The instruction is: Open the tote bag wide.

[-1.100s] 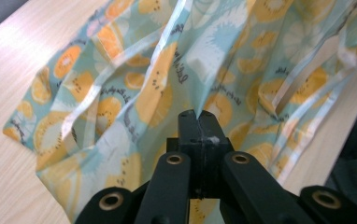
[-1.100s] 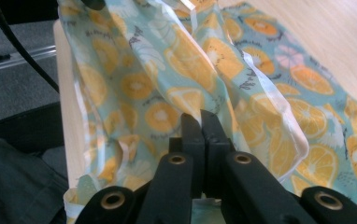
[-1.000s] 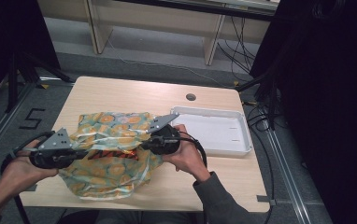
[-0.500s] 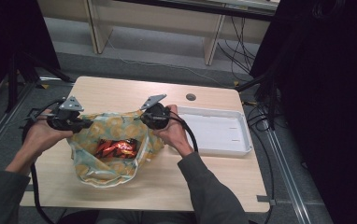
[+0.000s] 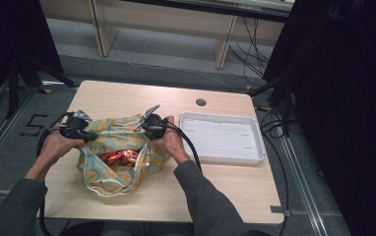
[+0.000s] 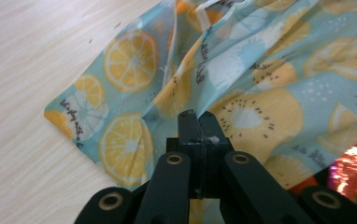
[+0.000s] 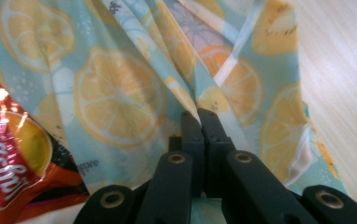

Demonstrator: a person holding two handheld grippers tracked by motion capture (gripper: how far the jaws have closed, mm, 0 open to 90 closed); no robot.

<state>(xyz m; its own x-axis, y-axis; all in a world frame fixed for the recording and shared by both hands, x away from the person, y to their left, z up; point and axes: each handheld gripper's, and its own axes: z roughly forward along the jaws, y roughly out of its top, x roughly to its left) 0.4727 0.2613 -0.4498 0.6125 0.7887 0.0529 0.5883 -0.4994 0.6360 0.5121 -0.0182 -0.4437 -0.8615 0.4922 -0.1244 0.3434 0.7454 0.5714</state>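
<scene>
1. Bag (image 5: 119, 157) of citrus-print film lies near the surface's (image 5: 225, 196) near-left corner, mouth now pulled wider than a second ago.
2. Red snack packet (image 5: 118, 157) inside is exposed.
3. Left hand-held gripper (image 5: 93, 136) and right hand-held gripper (image 5: 145, 129) are each clamped on the bag's rim.

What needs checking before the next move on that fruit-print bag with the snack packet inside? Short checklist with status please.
1. Left gripper pinched on the teal, citrus-print plastic bag: ok, jaws shut on a fold.
2. Right gripper pinched on the bag's other side: ok, jaws shut on film.
3. Bag mouth spread between the grippers: ok, opening shows in the high view.
4. Red foil snack packet inside the bag: ok, lying in the opening.
5. White rectangular plastic tray free to receive: ok, nothing in it.
6. Film torn at the pinch points: cannot tell.
</scene>
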